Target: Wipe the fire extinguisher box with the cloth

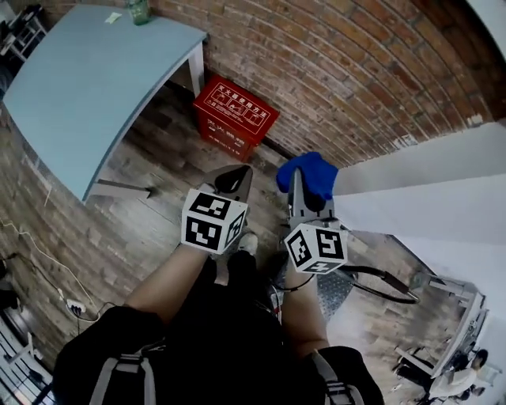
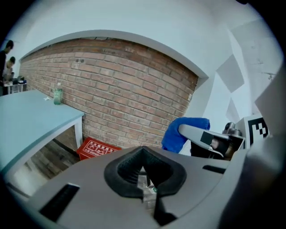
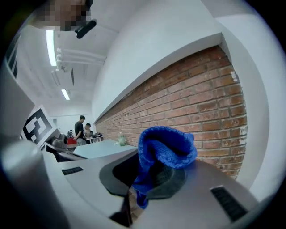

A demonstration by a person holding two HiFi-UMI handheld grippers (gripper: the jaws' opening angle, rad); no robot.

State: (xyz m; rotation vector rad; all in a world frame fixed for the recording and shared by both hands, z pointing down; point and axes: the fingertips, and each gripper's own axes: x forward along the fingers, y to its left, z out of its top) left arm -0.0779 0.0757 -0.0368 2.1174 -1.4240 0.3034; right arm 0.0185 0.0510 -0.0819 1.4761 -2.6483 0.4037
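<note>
Knees and forearms closest, straight below the head camera; both grippers held out ahead of them, side by side, above the wooden floor [image 1: 150, 162].

Left gripper [image 1: 235, 176]: jaws brought together at the tips, nothing between them. Its own view shows only floor through the gap behind the pads [image 2: 127, 172].

Right gripper [image 1: 303, 190]: jaws clamped on the blue cloth [image 1: 310, 172]. The cloth bunches up above the tips and a strip of it hangs down between the pads in that gripper's view [image 3: 164, 150].

Fire extinguisher box [image 1: 235, 117]: red, white print on its top face, on the floor against the brick wall [image 1: 348, 71], just beside the leg of the pale blue table [image 1: 79, 87]. It lies ahead of both grippers and well apart from them; the cloth is not touching it.

Green bottle [image 1: 140, 11] on the table's far edge, next to the wall.
</note>
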